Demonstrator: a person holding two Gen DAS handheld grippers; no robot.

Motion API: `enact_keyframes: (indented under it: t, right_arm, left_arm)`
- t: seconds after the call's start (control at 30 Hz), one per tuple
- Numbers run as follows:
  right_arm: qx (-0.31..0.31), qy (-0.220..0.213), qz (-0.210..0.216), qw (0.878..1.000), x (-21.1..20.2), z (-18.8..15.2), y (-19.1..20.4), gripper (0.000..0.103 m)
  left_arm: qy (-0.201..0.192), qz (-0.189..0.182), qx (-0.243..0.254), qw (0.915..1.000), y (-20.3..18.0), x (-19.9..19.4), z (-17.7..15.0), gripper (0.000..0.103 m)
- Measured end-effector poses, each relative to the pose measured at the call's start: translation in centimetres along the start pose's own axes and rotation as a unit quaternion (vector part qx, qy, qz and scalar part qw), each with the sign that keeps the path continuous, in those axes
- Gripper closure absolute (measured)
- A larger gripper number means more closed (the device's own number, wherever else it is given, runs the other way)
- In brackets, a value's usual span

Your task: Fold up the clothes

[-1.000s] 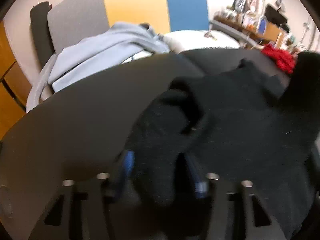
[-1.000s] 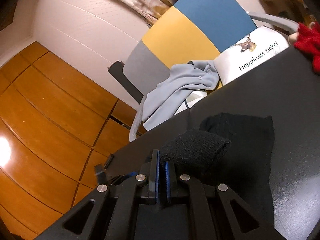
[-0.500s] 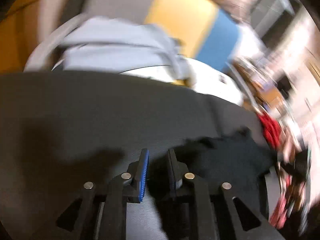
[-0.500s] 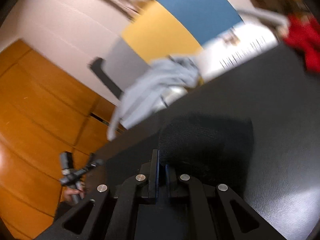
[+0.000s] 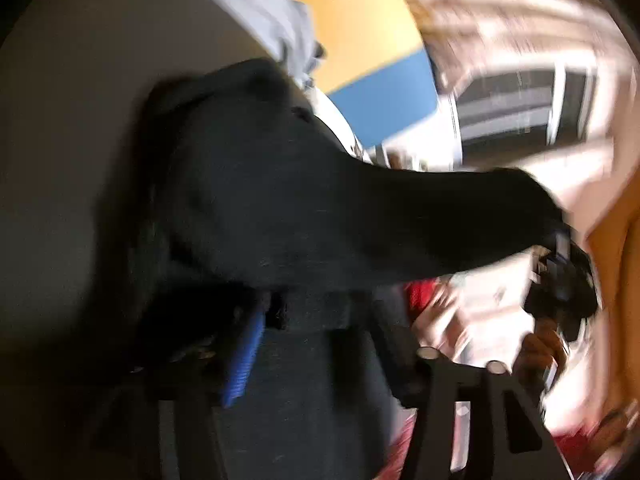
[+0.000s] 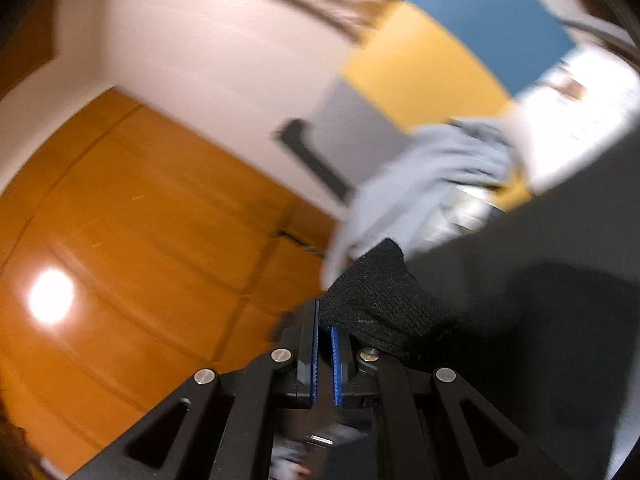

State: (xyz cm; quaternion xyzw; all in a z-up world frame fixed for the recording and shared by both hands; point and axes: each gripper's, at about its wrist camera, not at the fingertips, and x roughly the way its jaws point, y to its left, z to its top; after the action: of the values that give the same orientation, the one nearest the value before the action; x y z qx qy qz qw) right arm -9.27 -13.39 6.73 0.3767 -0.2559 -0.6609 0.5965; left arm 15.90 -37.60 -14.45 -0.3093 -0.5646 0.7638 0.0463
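We see both views blurred by motion. The black garment (image 5: 280,208) lies partly on the dark counter (image 5: 60,160) and stretches to the right in the left wrist view, where its far end meets the right gripper (image 5: 560,256).

In the right wrist view, the right gripper (image 6: 325,344) has its jaws pressed nearly together, pinching a corner of the black garment (image 6: 376,300) at the tips of the blue pads (image 6: 335,364). The knit cloth rises above the jaws and drapes down to the right over the counter (image 6: 580,208).

In the left wrist view, the left gripper (image 5: 320,352) has its jaws opening. We see 1 blue pad (image 5: 244,360) on the left; the right finger (image 5: 400,360) stands well apart from it. Black cloth lies between the 2 fingers, and we see no pad pressing on it.

Beyond the counter stands a chair (image 6: 420,72) with grey, yellow and blue panels, carrying a light grey garment (image 6: 420,176). A red item (image 5: 420,292) shows below the stretched cloth on the right.
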Motion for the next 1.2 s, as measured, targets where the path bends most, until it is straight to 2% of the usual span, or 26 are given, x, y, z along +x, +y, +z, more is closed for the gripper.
enact_keyframes:
  t: [0.07, 0.13, 0.2, 0.3, 0.33, 0.4, 0.43, 0.5, 0.7, 0.83, 0.93, 1.03, 1.1, 1.17, 1.2]
  right_arm:
    - [-0.034, 0.000, 0.028, 0.999, 0.7, 1.1, 3.8, 0.096]
    - [-0.056, -0.001, 0.056, 0.997, 1.2, 1.9, 7.1, 0.096]
    - [-0.076, 0.001, 0.069, 0.995, 1.9, 2.3, 9.5, 0.096]
    - [-0.104, 0.010, 0.077, 0.992, 3.2, 2.4, 12.6, 0.096]
    - [-0.109, 0.015, 0.076, 0.991, 3.7, 2.4, 13.2, 0.096]
    - [-0.116, 0.024, 0.073, 0.990, 4.7, 2.2, 14.0, 0.095]
    - [-0.118, 0.026, 0.071, 0.990, 5.2, 2.3, 14.2, 0.095]
    - [-0.122, 0.032, 0.067, 0.990, 6.2, 2.5, 14.5, 0.095]
    - [-0.130, 0.048, 0.055, 0.989, 7.5, 2.1, 13.8, 0.095]
    - [-0.129, 0.056, 0.042, 0.989, 7.6, 1.7, 12.7, 0.095]
    - [-0.117, 0.058, 0.039, 0.991, 7.2, 1.5, 11.4, 0.095]
    - [-0.106, 0.059, 0.033, 0.992, 7.3, 1.6, 10.5, 0.095]
    - [-0.106, 0.058, 0.033, 0.992, 7.3, 1.9, 10.4, 0.095]
    - [-0.106, 0.054, 0.033, 0.992, 7.5, 2.4, 10.4, 0.095]
    - [-0.109, 0.050, 0.032, 0.992, 7.6, 2.8, 10.4, 0.095]
  left_arm:
    - [-0.038, -0.041, -0.049, 0.9972, 1.1, -0.3, -0.1, 0.033]
    - [-0.069, -0.081, -0.091, 0.9902, 1.9, -0.6, -0.1, 0.029]
    - [-0.084, -0.122, -0.127, 0.9808, 2.5, -0.7, 0.3, 0.025]
    - [-0.128, -0.181, -0.176, 0.9591, 3.4, -1.5, 0.9, 0.022]
    - [-0.144, -0.211, -0.198, 0.9463, 3.8, -1.9, 1.2, 0.021]
    - [-0.165, -0.251, -0.220, 0.9281, 4.4, -2.5, 1.4, 0.020]
    - [-0.172, -0.260, -0.224, 0.9235, 4.6, -3.0, 1.4, 0.020]
    - [-0.183, -0.249, -0.222, 0.9248, 4.9, -3.9, 1.2, 0.020]
    - [-0.197, -0.246, -0.254, 0.9143, 6.5, -5.0, 1.8, 0.016]
    - [-0.184, -0.247, -0.237, 0.9212, 5.1, -4.5, 2.4, 0.015]
    - [-0.165, -0.237, -0.246, 0.9254, 4.0, -1.5, 3.2, 0.013]
    - [-0.152, -0.203, -0.246, 0.9356, 3.1, -0.7, 2.9, 0.013]
    - [-0.154, -0.166, -0.247, 0.9421, 2.8, -0.6, 3.6, 0.026]
    - [-0.162, -0.136, -0.239, 0.9477, 2.5, -0.8, 4.5, 0.077]
    - [-0.168, -0.125, -0.231, 0.9503, 2.3, -1.1, 5.0, 0.085]
